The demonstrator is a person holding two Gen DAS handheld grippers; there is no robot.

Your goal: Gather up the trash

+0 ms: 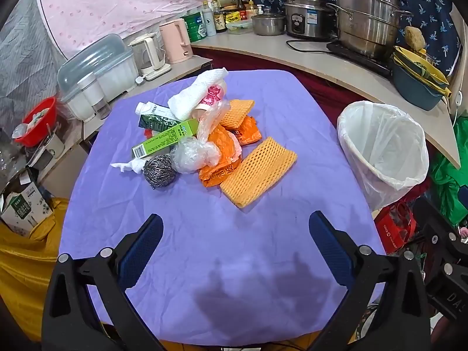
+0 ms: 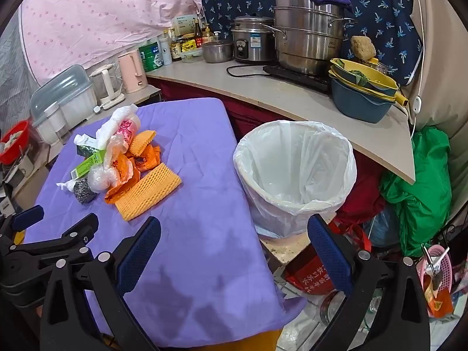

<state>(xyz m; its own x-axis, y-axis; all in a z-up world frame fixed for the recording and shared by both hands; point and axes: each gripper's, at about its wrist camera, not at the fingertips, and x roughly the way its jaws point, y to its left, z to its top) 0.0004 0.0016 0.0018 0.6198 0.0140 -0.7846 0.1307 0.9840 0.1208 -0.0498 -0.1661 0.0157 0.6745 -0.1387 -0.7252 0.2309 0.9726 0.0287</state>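
Much of the trash pile (image 1: 201, 134) at frame centre overlapped itself: a carton (image 1: 155, 117) lay half buried under white paper (image 1: 193, 93), and the print on the orange wrappers (image 1: 231, 149) was unreadable. My left claw (image 1: 235, 244) stood with its jaws apart over bare purple cloth (image 1: 204, 228), holding nothing. My right claw (image 2: 234, 245) was likewise spread and held nothing, its far finger before the bin (image 2: 295, 172), right of the counter, whose white liner held nothing visible. A foam net (image 1: 259, 171) lay nearest, beside a steel scourer (image 1: 159, 171).
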